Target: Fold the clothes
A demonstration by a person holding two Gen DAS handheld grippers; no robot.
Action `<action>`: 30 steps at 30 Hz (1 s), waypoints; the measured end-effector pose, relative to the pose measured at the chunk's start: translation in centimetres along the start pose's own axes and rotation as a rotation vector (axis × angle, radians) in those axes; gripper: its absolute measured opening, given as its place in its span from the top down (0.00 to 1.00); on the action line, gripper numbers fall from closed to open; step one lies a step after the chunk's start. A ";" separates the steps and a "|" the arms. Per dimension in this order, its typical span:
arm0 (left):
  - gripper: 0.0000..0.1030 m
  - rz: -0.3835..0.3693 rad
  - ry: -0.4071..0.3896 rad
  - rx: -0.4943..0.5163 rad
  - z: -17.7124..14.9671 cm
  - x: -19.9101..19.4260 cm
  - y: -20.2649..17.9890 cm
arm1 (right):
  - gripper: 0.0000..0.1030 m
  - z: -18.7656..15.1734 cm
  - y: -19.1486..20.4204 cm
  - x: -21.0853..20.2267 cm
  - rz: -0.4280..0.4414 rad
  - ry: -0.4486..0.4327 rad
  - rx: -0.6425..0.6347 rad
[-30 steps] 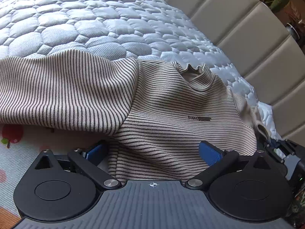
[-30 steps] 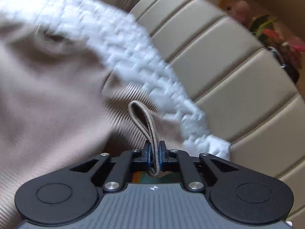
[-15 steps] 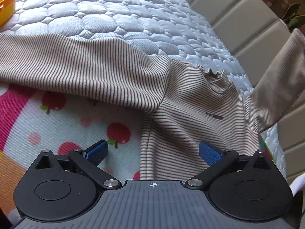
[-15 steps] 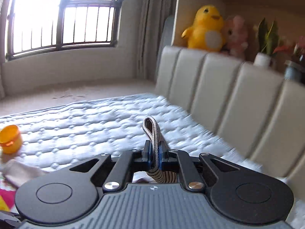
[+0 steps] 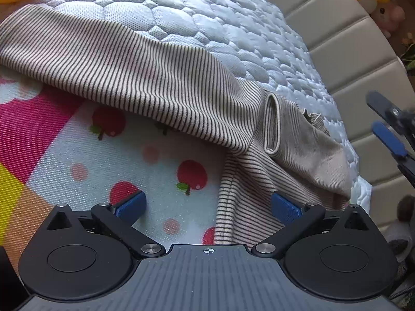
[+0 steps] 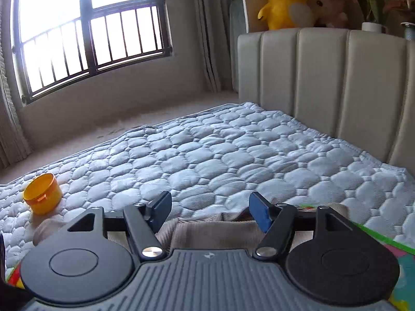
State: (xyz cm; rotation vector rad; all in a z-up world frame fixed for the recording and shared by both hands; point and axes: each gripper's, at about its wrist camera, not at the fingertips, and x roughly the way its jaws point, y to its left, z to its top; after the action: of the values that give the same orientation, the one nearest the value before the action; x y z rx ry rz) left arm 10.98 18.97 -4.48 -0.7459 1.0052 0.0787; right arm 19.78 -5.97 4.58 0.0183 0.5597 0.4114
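Observation:
A beige striped long-sleeved top [image 5: 145, 77] lies on the bed, partly on a fruit-print mat [image 5: 145, 155]. One sleeve stretches to the left. The other sleeve [image 5: 298, 140] is folded across the chest, its cuff opening facing up. My left gripper [image 5: 207, 204] is open and empty, low over the mat and the top's hem. My right gripper [image 6: 210, 210] is open and empty above the top [image 6: 212, 233]; it also shows at the right edge of the left wrist view [image 5: 389, 129].
A quilted light-blue mattress [image 6: 220, 150] spreads ahead. A padded beige headboard [image 6: 337, 83] stands at the right, with a yellow plush duck [image 6: 285, 0] on it. An orange cup [image 6: 42, 193] lies on the mattress at the left. A barred window [image 6: 85, 33] is behind.
My right gripper has opened and let go of the sleeve cuff, which now lies across the chest of the top. My left gripper has drifted left over the mat.

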 end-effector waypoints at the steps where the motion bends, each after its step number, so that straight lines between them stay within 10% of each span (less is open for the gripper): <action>1: 0.00 0.006 -0.002 0.008 0.0 0.1 -0.1 | 0.26 -0.4 -1.1 -1.1 -0.016 0.000 -0.002; 12: 0.00 -0.024 -0.127 -0.083 0.1 -1.0 0.3 | 0.00 -16.1 -10.1 -5.5 -0.025 0.222 0.307; 21: 0.03 0.087 -0.363 -0.481 4.3 -6.4 7.7 | 0.00 -16.3 -6.9 -4.6 -0.116 0.283 0.078; 29: 0.44 0.311 -0.365 -0.404 6.9 -4.2 8.8 | 0.00 -16.1 -6.7 -4.6 -0.126 0.283 0.080; 30: 0.78 0.345 -0.379 -0.351 7.0 -4.0 8.1 | 0.00 -16.1 -6.6 -4.6 -0.129 0.284 0.076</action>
State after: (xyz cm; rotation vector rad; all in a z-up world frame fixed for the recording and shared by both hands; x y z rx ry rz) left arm 10.73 30.40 -3.42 -0.8289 0.7527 0.6851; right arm 10.35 -15.29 -7.58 -0.0039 0.8512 0.2677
